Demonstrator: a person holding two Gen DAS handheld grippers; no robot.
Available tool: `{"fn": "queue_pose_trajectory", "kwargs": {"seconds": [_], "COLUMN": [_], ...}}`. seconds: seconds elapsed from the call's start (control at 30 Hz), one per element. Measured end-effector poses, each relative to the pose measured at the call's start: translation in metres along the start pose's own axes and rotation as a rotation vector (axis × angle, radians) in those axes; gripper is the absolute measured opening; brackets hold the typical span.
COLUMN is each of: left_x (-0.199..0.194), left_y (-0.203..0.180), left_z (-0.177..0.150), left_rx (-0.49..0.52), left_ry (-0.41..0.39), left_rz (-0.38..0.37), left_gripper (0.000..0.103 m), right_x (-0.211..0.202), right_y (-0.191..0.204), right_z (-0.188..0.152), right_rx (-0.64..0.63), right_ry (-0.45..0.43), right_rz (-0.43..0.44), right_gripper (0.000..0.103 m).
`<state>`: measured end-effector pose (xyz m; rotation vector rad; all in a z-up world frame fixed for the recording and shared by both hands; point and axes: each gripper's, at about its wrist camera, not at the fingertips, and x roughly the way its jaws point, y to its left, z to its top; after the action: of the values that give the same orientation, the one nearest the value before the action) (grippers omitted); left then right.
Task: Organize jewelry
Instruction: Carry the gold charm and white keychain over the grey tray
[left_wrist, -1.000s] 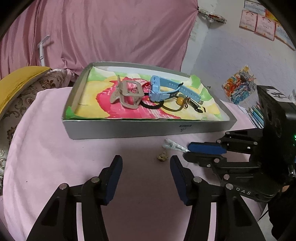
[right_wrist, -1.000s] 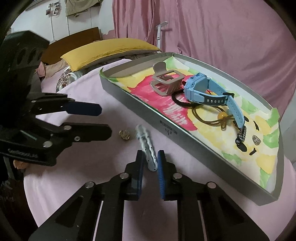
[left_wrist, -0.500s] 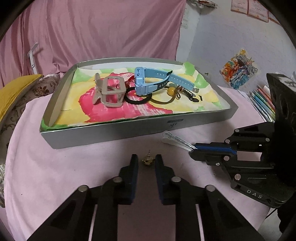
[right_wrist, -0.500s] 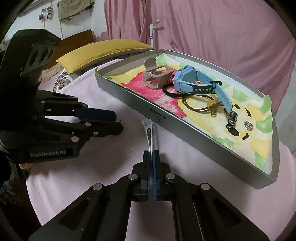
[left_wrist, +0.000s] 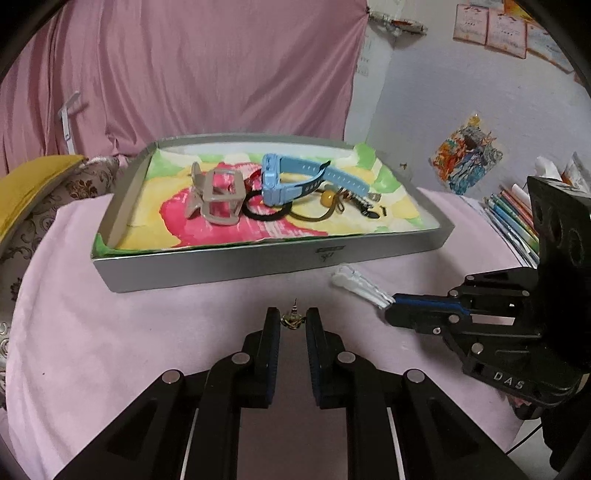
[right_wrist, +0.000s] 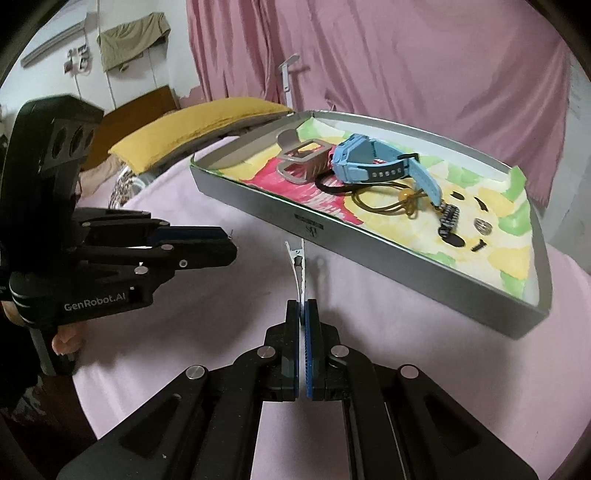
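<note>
A grey tray with a colourful paper lining holds a blue watch, a beige claw clip, a black hair tie, a brown bead cord and a ring. My left gripper is shut on a small gold earring, held above the pink cloth. My right gripper is shut on a white hair clip, lifted in front of the tray's near wall.
The pink-covered table drops off at its round edge. A yellow cushion lies left of the tray. Coloured pencils and books lie at the right. A pink curtain hangs behind.
My left gripper closed on the earring and lifted it. My right gripper closed on the white hair clip and raised it off the cloth toward the tray.
</note>
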<state>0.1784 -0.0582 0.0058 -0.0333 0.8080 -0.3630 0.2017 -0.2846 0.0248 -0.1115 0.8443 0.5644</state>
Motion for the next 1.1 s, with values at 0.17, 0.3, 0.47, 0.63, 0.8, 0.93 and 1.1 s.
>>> {"fn": "queue_pose_trajectory", "kwargs": {"seconds": [0.17,0.3,0.47,0.63,0.8,0.93,1.1], "left_x": [-0.013,-0.022,-0.028,-0.023,-0.016,-0.001,0.022], "left_y": [-0.007,-0.010,-0.014,-0.018,-0.025,-0.024,-0.017], "left_z": [0.000,0.004,0.028,0.067,0.102,0.123,0.141], "left_rx": [0.003,0.000,-0.016,-0.012,0.017,0.018,0.011], "left_ry": [-0.070,-0.141,-0.237,-0.321,-0.426,-0.471,-0.474], "left_rz": [-0.001,0.004,0.011,0.012,0.022,0.042,0.074], "left_gripper": [0.014,0.014,0.014,0.014,0.014,0.014,0.014], "right_x": [-0.017,-0.031,-0.047,-0.055,-0.053,-0.044,-0.026], "right_y": [-0.004,-0.007,-0.011,-0.022,-0.042,-0.062,-0.084], "right_z": [-0.006,-0.009,-0.002,0.028,0.063,0.084,0.103], "right_rx": [0.051,0.084,0.116,0.133,0.165,0.202,0.231], "right_ry": [-0.078,-0.151,-0.258,-0.339,-0.388,-0.425,-0.469], "right_rz": [0.003,-0.025,-0.092,-0.193,-0.254,-0.285,-0.307], "right_gripper": [0.002,0.002,0.002,0.002,0.002,0.002,0.002]}}
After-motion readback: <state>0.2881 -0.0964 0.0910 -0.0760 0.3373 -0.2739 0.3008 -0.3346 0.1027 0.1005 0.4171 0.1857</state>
